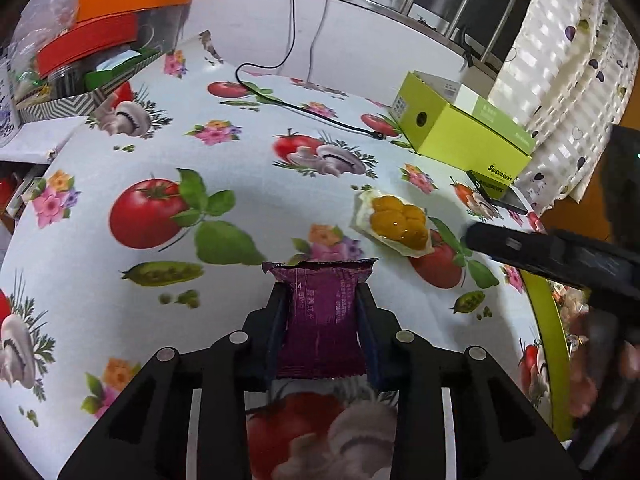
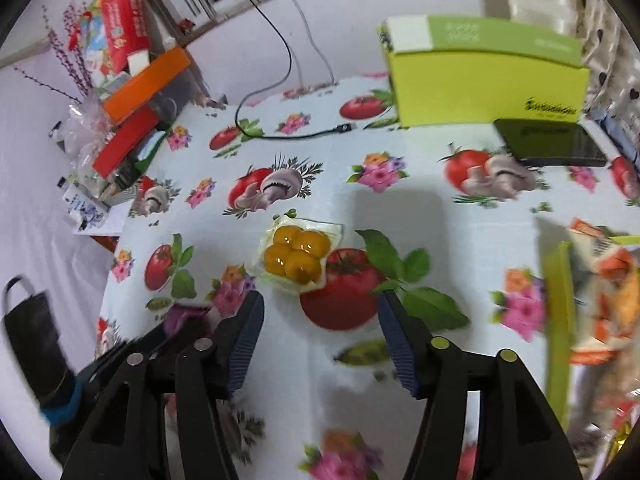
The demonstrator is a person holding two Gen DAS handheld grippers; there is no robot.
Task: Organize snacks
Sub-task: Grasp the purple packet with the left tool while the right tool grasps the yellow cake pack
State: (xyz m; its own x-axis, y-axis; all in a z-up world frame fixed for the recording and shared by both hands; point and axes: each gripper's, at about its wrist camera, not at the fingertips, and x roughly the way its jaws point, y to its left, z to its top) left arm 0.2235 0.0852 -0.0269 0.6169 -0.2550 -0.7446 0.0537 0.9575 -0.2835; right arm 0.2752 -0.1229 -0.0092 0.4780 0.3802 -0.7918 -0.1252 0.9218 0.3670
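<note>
Left tongs (image 1: 322, 308) grip a purple snack packet (image 1: 322, 320) between both pads, held above the table (image 1: 240, 160). Right tongs (image 2: 320, 320) stand wide with nothing between them, just short of the yellow egg-yolk pack (image 2: 296, 258). That pack lies flat on the table, well in front of the green box (image 2: 486, 92). The purple packet is left of the pack.

One purple snack packet (image 1: 322, 328) sat at lower centre, one clear pack of four yellow balls (image 1: 394, 220) right of centre, one lime-green box (image 1: 464, 128) upper right, one dark phone (image 1: 498, 192) beside it, and two cables (image 1: 296, 108) at top.
</note>
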